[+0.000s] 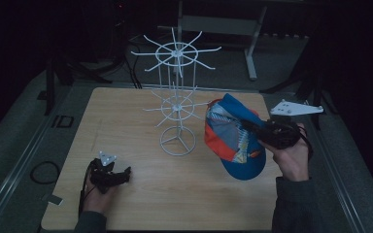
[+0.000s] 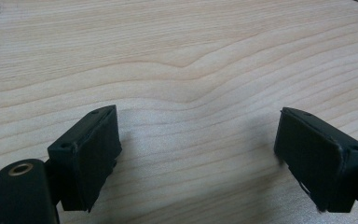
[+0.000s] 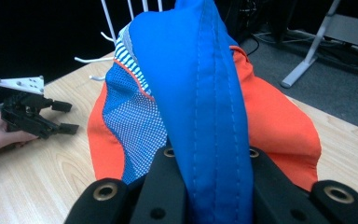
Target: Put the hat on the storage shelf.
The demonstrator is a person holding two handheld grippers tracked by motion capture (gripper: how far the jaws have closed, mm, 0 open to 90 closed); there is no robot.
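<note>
A blue and orange cap [image 1: 233, 136] hangs in the air right of the white wire rack [image 1: 177, 104], its top edge close to a lower rack arm. My right gripper [image 1: 255, 128] is shut on the cap's blue rim [image 3: 205, 107], held up above the table's right side. The rack stands upright mid-table on a round wire base [image 1: 177, 144], with two tiers of radiating hooks. My left gripper [image 1: 124, 174] rests low over the wooden table [image 1: 175, 194] at the front left, jaws wide open over bare wood [image 2: 196, 135], nothing between them.
A grey table leg and frame [image 1: 250, 48] stand on the dark floor behind the table. A cable loop [image 1: 43, 172] lies on the floor to the left. Metal rails run along both table sides.
</note>
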